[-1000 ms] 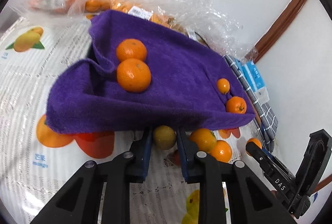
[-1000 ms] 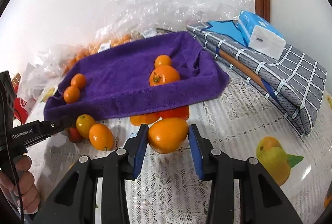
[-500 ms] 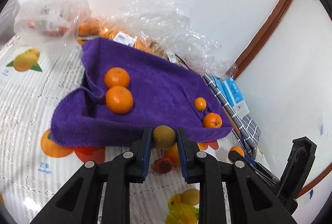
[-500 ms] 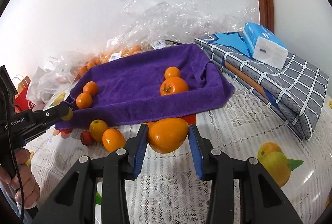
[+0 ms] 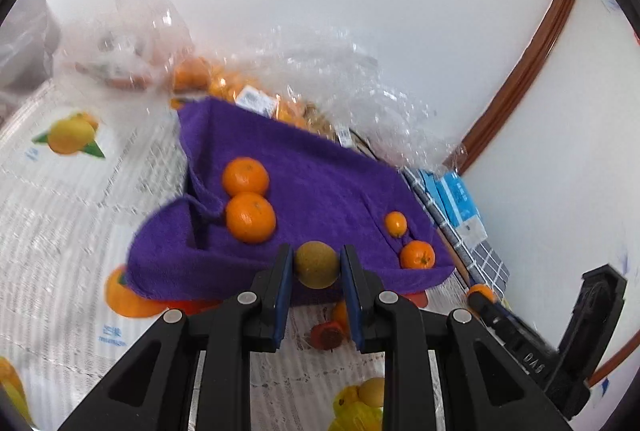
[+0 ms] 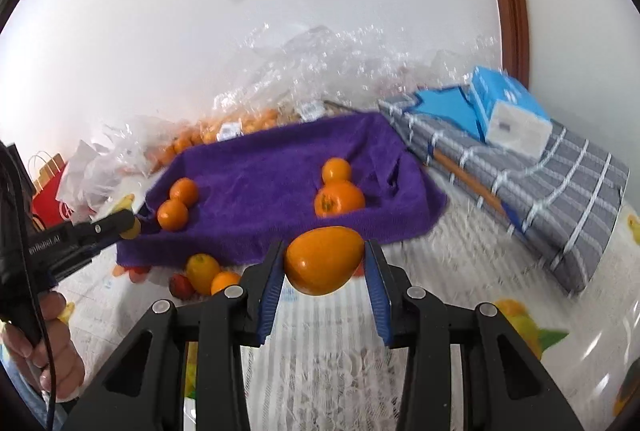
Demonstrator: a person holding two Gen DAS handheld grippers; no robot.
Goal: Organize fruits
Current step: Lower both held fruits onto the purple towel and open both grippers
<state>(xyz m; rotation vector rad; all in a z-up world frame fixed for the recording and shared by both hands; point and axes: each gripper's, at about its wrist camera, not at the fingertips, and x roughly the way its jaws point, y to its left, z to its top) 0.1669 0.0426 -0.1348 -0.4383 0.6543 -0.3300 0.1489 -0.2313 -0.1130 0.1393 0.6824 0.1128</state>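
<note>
L gripper [image 5: 316, 265] jaws clamped on small yellow-green fruit [image 5: 316, 264], held above near edge of purple towel [image 5: 320, 187]. R gripper [image 6: 325, 261] jaws pinch orange oval fruit [image 6: 323, 259] (long axis across the jaws, narrow end toward right). Carry both over the towel rim, lower into an open patch, release gently so nothing rolls.

Towel [image 6: 280, 167]: deep purple. Mandarins [image 5: 251, 217] on it: bright orange. Fruit in left gripper [image 5: 316, 265]: dull yellow-green. Fruit in right gripper [image 6: 323, 260]: glossy orange. Fingers [image 6: 267, 291]: black, blue pads. Counter [image 6: 460, 263] cloth: white lace, printed yellow and orange fruit. Folded fabric [image 6: 560, 199]: grey, white grid. Box [image 6: 508, 111]: light blue.
</note>
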